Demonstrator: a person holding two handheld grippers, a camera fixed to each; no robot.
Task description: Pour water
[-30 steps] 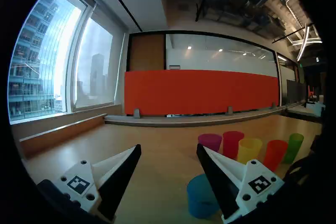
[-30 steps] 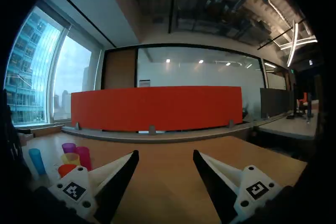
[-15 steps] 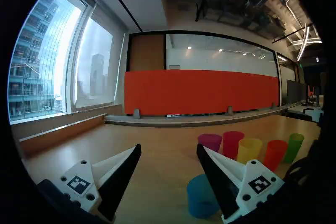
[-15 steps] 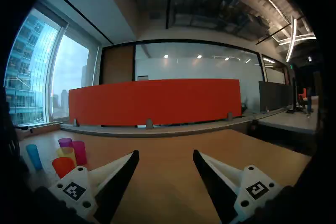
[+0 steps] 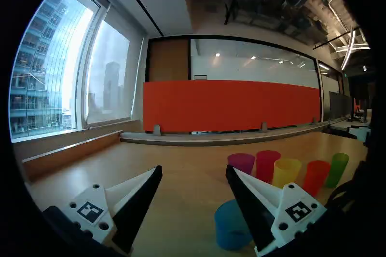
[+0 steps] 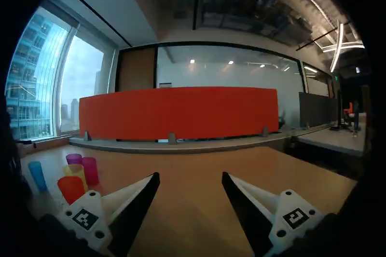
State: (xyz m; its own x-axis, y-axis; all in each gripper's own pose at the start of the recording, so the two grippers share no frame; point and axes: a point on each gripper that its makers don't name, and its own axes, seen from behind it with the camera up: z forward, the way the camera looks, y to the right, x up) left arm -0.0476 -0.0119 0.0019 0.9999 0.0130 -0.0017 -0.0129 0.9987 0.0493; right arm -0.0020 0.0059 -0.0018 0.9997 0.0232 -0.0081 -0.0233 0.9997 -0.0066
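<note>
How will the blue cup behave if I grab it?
Probably light and tippy: the blue cup looks like a tall, narrow plastic tumbler. Its smooth, translucent wall may flex and slip under a hard squeeze. Whether it holds water is unclear.

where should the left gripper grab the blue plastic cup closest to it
Grip the blue plastic cup across its round side wall near mid-height, coming in level from the near side with the open left gripper. It stands upright and apart from the coloured cups behind, so both flanks look free.

text: none legible | labels: none | numbers: 0
</note>
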